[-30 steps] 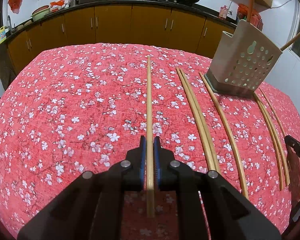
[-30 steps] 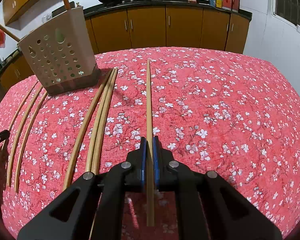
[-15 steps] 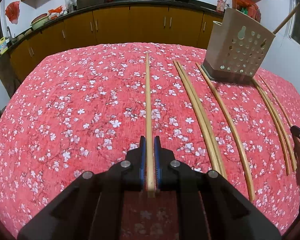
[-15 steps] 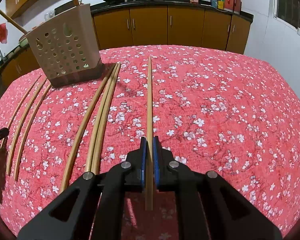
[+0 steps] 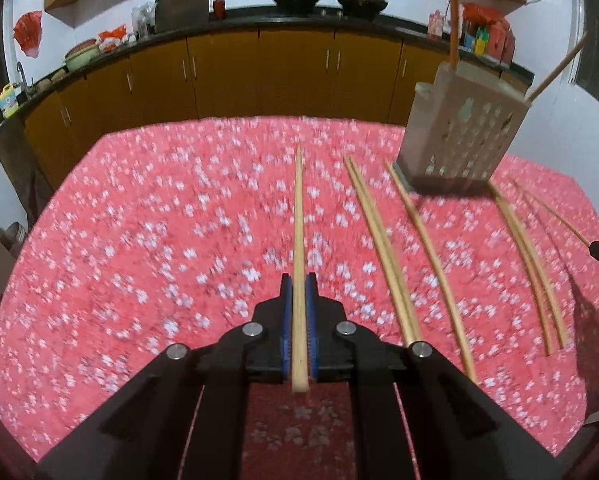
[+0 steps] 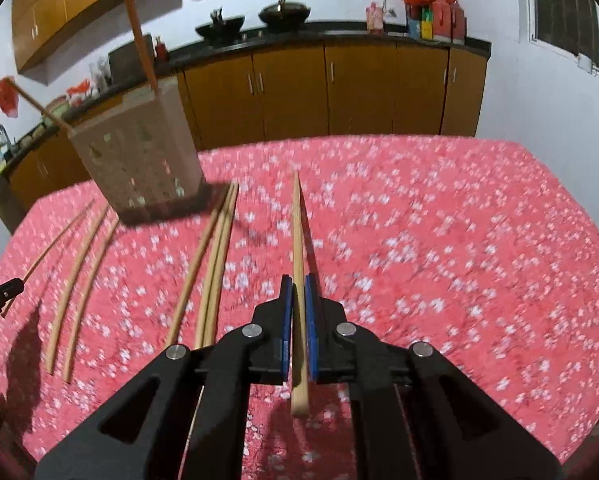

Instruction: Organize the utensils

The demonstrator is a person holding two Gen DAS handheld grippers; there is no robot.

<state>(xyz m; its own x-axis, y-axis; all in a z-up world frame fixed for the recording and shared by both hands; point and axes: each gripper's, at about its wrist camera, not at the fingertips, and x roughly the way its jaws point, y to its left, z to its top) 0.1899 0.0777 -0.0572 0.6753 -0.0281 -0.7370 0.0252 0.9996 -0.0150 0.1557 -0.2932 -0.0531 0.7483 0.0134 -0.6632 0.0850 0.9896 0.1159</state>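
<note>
Left wrist view: the left gripper [image 5: 298, 280] clamps a chopstick [image 5: 298, 216] pointing toward twelve o'clock above the table [image 5: 139, 240]; the holder [image 5: 463, 136] stands at two o'clock. The right gripper [image 6: 298, 280] clamps another chopstick [image 6: 297, 232].

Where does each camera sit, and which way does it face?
Left wrist: on the left gripper, angled down over the table; jaws shut on a chopstick; holder to its right.
Right wrist: on the right gripper, jaws shut on another chopstick; holder to its left.
Shared: holder, loose chopsticks, counter.
</note>
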